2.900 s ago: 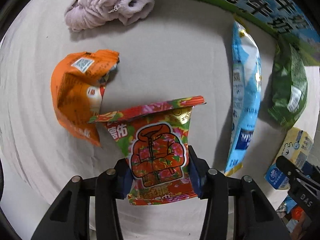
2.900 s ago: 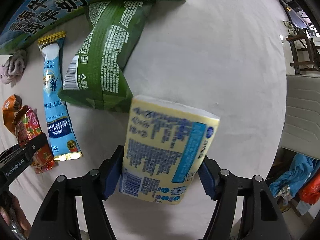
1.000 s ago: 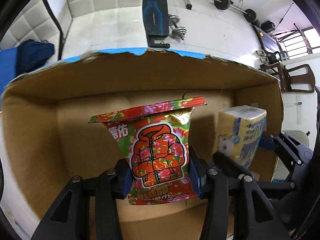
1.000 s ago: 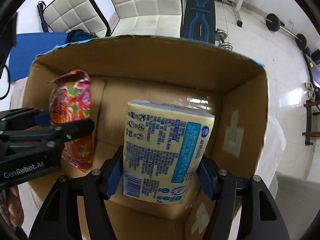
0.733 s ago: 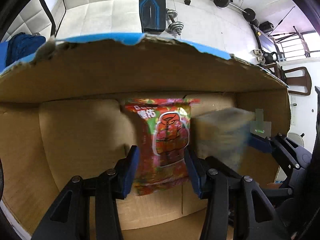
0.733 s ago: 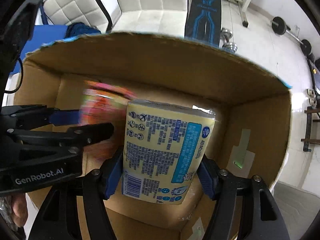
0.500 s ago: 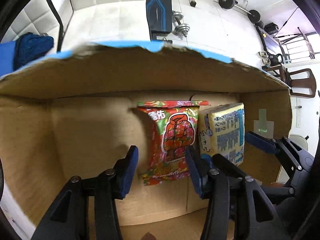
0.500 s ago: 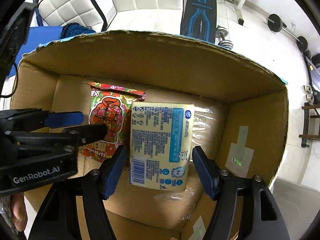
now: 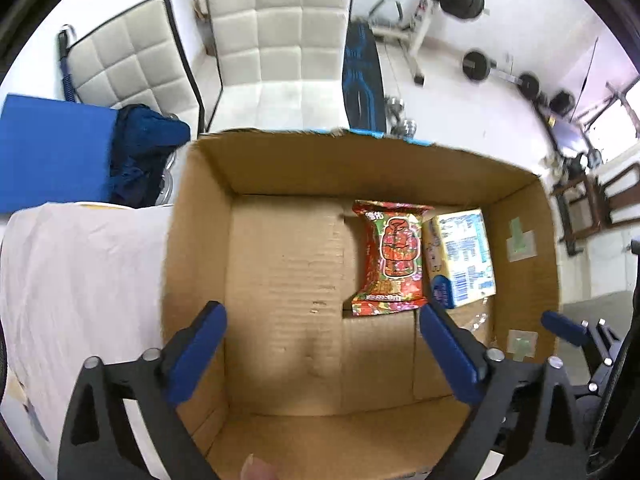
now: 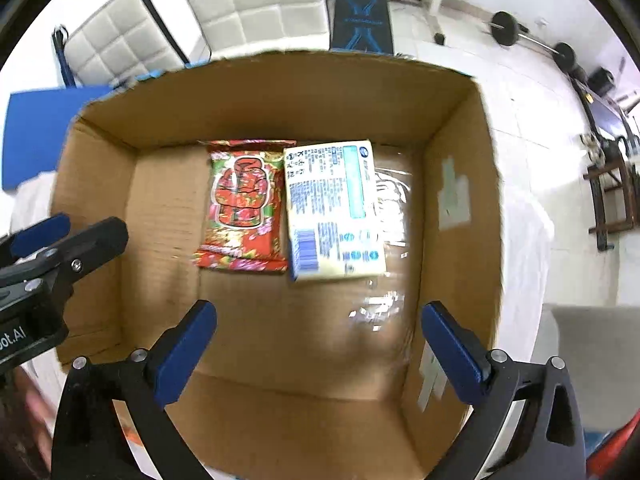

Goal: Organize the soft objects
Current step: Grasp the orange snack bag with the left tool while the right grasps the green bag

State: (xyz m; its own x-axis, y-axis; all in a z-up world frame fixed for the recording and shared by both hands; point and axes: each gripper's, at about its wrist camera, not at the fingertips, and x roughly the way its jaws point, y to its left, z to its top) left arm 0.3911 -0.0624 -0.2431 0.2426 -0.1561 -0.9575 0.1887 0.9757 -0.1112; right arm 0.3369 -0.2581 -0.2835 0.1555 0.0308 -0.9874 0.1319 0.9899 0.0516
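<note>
An open cardboard box point(image 9: 200, 240) fills the middle of both views, its brown floor bare on the left half. In the left wrist view, two things lie flat on the floor at the right centre of the frame: a red snack bag point(image 9: 390, 258) printed with a padded jacket, and just to its right, touching it along one long edge, a pale yellow tissue pack point(image 9: 460, 258) with blue print. Both sit against the far wall of the box. A strip of clear tape shines on the floor near the tissue pack.

In the right wrist view the same pair lies in the upper centre of the frame, the snack bag point(image 10: 242, 204) on the left and the tissue pack point(image 10: 334, 208) on the right, side by side and touching.

The left tongs point(image 9: 322, 356) hang above the box at the lower part of their frame, spread wide with nothing between the blue pads, clear of both items. They also show at the left edge of the right wrist view point(image 10: 60, 240). The right tongs point(image 10: 318, 354) hang likewise over the near side of the box, wide apart and holding nothing, apart from the tissue pack.

Left of the box a white cloth point(image 9: 80, 272) covers the worktop. Beyond the box stand white padded chairs point(image 9: 276, 52) and gym weights point(image 9: 476, 66).
</note>
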